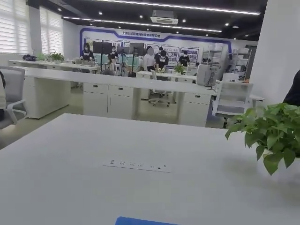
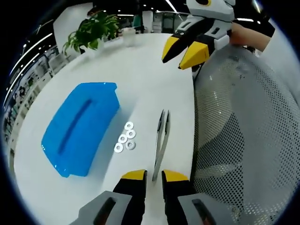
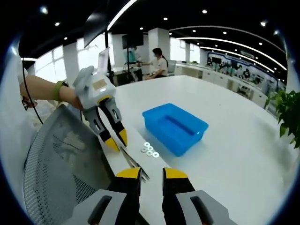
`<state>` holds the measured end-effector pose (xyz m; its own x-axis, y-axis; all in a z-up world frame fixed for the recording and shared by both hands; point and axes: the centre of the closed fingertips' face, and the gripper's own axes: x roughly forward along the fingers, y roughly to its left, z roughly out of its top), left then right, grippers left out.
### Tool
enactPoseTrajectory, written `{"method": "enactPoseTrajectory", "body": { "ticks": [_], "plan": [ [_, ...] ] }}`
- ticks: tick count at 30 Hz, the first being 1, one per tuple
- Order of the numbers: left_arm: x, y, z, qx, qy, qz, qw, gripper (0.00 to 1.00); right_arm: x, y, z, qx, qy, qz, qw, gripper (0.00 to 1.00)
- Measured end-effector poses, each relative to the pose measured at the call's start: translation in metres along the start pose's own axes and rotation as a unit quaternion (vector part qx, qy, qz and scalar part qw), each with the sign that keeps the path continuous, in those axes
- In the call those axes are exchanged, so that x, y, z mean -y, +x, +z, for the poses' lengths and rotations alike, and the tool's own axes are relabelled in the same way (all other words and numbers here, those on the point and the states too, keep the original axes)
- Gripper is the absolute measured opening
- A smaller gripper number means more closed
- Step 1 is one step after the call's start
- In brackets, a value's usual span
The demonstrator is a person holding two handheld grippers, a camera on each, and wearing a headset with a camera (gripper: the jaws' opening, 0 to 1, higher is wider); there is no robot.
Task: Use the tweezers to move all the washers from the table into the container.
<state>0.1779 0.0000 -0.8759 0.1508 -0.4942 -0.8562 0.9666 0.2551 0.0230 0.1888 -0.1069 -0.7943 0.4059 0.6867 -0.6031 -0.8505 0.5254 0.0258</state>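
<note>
A pair of metal tweezers (image 2: 161, 140) lies flat on the white table (image 2: 154, 79), beside several silver washers (image 2: 125, 137) clustered near a blue container (image 2: 79, 129). My left gripper (image 2: 154, 177) hovers at the near end of the tweezers, its jaws a narrow gap apart and holding nothing. The right gripper view shows that left gripper (image 3: 117, 140) with its tips just above the tweezers (image 3: 136, 166), the washers (image 3: 150, 150) and the container (image 3: 174, 126) beyond. My right gripper (image 3: 151, 173) is slightly open and empty; it hangs above the table past the tweezers' far end (image 2: 187, 51).
A grey mesh chair back (image 2: 243, 131) stands against the table edge beside the tweezers. A potted plant (image 1: 272, 136) sits at the far right of the table. A corner of the blue container (image 1: 145, 220) peeks in below. Desks and people fill the room beyond.
</note>
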Motion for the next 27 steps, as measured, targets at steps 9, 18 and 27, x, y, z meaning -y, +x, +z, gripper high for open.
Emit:
{"method": "enactPoseTrajectory", "body": {
  "ticks": [9, 18, 27],
  "plan": [
    [-0.002, 0.004, -0.001, -0.019, 0.056, 0.002, 0.9982, 0.00, 0.000, 0.003, -0.007, -0.039, -0.038, 0.024, 0.9982, 0.13],
    [0.000, -0.013, 0.011, 0.001, 0.085, -0.001, 0.9964, 0.00, -0.009, 0.019, -0.008, -0.088, -0.105, 0.098, 0.9856, 0.15],
    [0.003, -0.047, 0.038, 0.041, 0.098, 0.011, 0.9943, 0.00, -0.023, 0.045, -0.004, -0.094, -0.129, 0.141, 0.9769, 0.15]
  ]
}}
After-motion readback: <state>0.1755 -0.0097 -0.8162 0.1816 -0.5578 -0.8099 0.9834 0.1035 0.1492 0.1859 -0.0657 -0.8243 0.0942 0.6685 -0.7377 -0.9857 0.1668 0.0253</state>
